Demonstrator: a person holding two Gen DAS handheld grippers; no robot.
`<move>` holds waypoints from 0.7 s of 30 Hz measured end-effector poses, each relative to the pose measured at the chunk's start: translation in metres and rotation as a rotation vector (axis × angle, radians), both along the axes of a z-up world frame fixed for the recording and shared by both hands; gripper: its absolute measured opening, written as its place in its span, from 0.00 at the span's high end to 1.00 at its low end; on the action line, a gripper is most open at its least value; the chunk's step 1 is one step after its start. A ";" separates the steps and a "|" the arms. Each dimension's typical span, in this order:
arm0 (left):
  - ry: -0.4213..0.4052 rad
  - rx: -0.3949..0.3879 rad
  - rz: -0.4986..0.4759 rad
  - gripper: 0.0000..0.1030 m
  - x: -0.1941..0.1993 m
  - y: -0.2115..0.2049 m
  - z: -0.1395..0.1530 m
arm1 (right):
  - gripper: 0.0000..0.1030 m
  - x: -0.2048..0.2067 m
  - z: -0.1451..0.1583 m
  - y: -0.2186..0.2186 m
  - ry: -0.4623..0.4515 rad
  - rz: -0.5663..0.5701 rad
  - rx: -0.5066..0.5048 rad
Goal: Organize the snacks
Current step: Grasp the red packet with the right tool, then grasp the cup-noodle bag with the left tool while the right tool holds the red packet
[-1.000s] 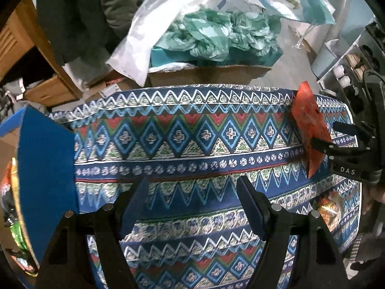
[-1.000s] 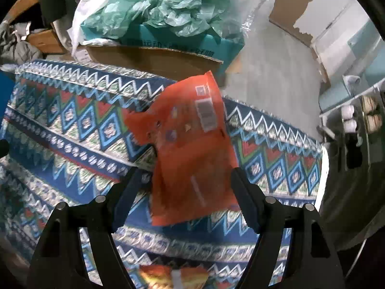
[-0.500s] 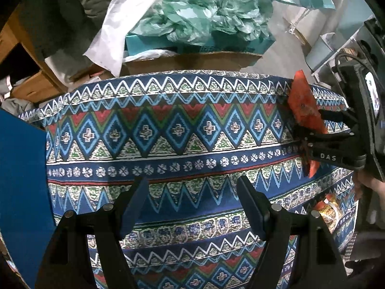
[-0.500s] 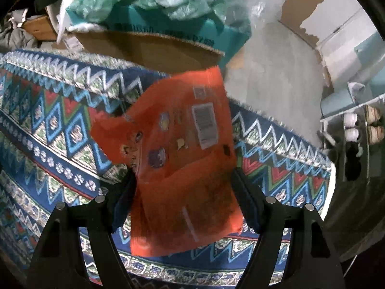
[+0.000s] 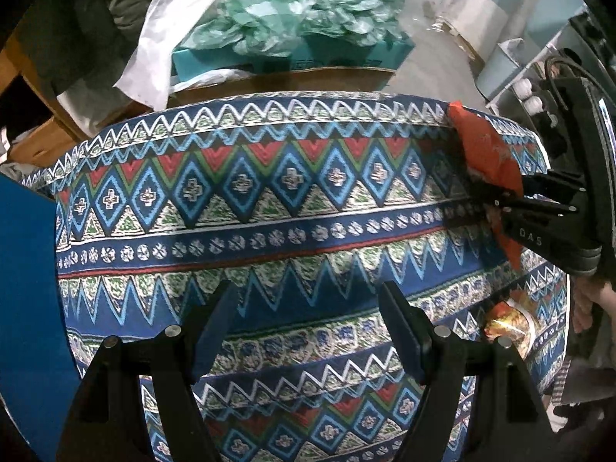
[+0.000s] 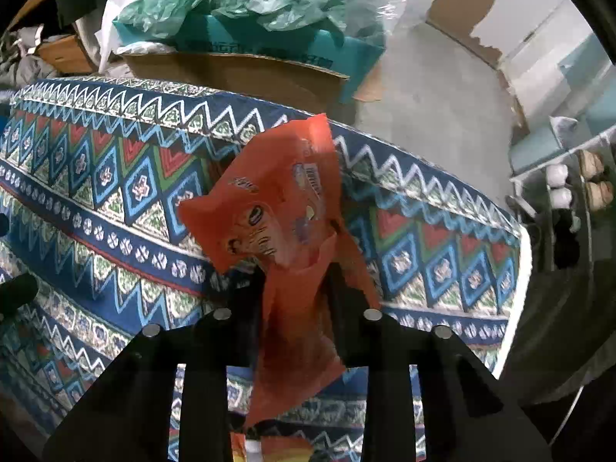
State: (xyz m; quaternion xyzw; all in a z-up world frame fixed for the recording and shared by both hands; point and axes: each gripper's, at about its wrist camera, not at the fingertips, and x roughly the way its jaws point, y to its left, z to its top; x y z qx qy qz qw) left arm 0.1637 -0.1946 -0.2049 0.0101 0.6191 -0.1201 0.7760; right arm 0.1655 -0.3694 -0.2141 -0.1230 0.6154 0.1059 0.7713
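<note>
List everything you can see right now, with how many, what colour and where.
snack packet: one, orange, crumpled between the right fingers over the cloth
second snack pack: one, yellow-orange, near cloth's right edge
patterned cloth: one, blue, red, green, white, covering the surface
cardboard box: one, brown, behind the cloth
plastic bags: several, green and white, atop the box
blue panel: one, left edge
left gripper: one, black, open, empty
right gripper: one, black, just closed on the snack packet

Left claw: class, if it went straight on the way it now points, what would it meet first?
Probably the patterned cloth. The left claw stands open with nothing between its fingers, and only cloth lies ahead, though how far off is unclear.
</note>
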 end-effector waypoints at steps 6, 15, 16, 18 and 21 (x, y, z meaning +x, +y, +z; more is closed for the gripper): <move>-0.010 -0.009 -0.034 0.25 -0.014 -0.016 0.010 | 0.78 -0.023 0.012 -0.012 0.002 -0.045 -0.001; 0.000 -0.047 -0.093 0.25 -0.042 -0.052 0.019 | 0.78 -0.075 0.037 -0.050 -0.011 -0.135 -0.014; 0.001 -0.049 -0.099 0.25 -0.045 -0.056 0.019 | 0.78 -0.083 0.037 -0.057 -0.006 -0.150 -0.015; 0.001 -0.047 -0.117 0.25 -0.052 -0.064 0.020 | 0.78 -0.097 0.035 -0.065 0.005 -0.175 -0.016; 0.008 -0.048 -0.124 0.25 -0.060 -0.074 0.018 | 0.78 -0.114 0.027 -0.072 0.028 -0.197 -0.016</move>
